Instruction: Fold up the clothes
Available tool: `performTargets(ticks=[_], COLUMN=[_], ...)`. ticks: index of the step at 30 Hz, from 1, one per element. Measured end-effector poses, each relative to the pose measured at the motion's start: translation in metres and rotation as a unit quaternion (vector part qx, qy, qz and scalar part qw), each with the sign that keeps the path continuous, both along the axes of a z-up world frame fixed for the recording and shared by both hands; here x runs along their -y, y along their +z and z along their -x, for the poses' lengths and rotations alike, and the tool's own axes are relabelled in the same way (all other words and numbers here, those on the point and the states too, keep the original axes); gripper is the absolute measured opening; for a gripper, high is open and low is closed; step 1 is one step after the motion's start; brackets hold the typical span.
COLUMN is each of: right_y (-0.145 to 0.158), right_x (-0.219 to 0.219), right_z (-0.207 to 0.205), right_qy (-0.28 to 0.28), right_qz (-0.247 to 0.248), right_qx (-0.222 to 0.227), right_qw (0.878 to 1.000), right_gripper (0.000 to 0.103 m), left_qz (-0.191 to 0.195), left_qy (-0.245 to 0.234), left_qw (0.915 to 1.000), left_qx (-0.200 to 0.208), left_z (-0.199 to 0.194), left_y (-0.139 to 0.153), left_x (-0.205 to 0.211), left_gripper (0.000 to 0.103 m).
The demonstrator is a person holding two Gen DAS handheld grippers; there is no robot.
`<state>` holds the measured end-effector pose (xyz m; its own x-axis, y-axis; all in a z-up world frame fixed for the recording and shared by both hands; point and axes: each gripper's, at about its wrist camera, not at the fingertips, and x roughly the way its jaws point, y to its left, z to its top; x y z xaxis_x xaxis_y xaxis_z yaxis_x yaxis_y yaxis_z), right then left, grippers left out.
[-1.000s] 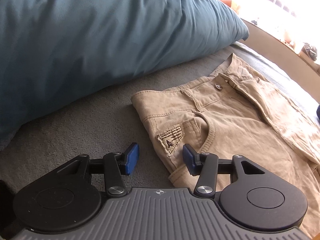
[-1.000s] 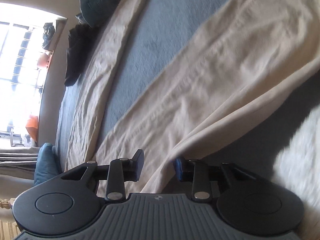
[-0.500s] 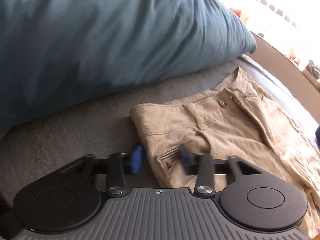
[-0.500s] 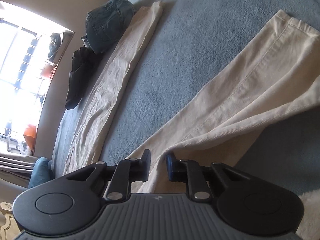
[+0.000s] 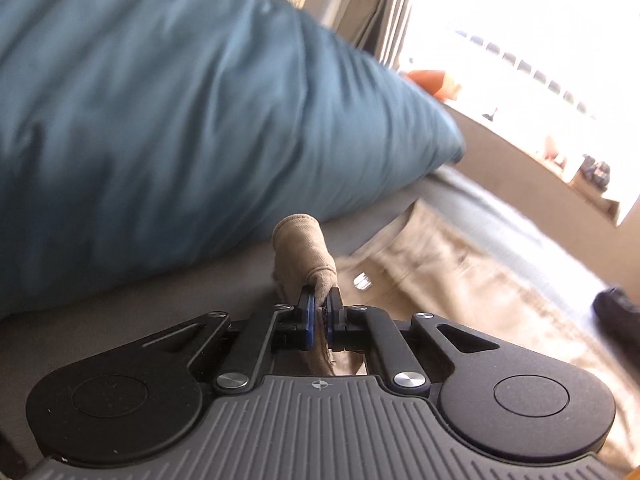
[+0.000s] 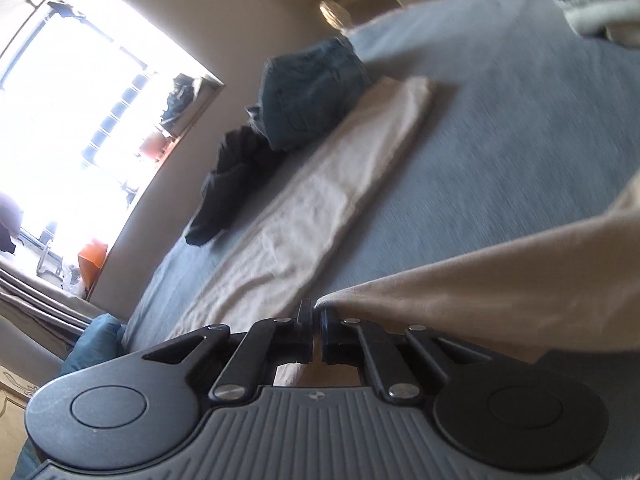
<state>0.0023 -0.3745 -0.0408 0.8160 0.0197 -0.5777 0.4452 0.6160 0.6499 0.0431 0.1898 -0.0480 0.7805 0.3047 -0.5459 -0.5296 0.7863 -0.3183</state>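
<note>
Beige trousers (image 5: pixel 432 264) lie spread on a grey-blue bed. In the left wrist view my left gripper (image 5: pixel 319 305) is shut on the waistband corner, which bunches up in a small hump (image 5: pixel 300 244) above the blue pads. In the right wrist view my right gripper (image 6: pixel 314 314) is shut on the edge of one trouser leg (image 6: pixel 500 292), lifted off the bed and stretching right. The other trouser leg (image 6: pixel 340 196) lies flat and straight across the bed.
A large teal pillow (image 5: pixel 180 112) fills the space behind the waistband. Folded blue jeans (image 6: pixel 312 92) and a dark garment (image 6: pixel 228 188) sit by the far trouser leg. Bright windows and a beige wall border the bed (image 6: pixel 520 92). More clothes (image 6: pixel 596 12) lie at the far right.
Both grippers went from open to shut on the trousers. The left took the waistband corner and raised it; the right clamped the leg edge and lifted it off the bed.
</note>
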Motion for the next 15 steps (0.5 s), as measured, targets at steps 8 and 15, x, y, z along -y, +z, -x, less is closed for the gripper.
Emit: performTargets(ticks=[8,15], right_y=[0.023,0.034], right_x=[0.012,0.020], right_z=[-0.057,-0.118], right_qy=[-0.002,0.000], right_qz=[0.025,0.049], right_qx=[0.036,0.051], right_qw=[0.999,0.997], right_gripper=[0.003,0.002], left_qz=[0.027,0.039], left_qy=[-0.013,-0.020], left_qw=[0.9983,0.9960], left_qx=[0.049,0.078], left_z=[-0.044,-0.100], left_y=[0.010,0.008], left_x=[0.005,0.012], left_gripper=[0.003,0.003])
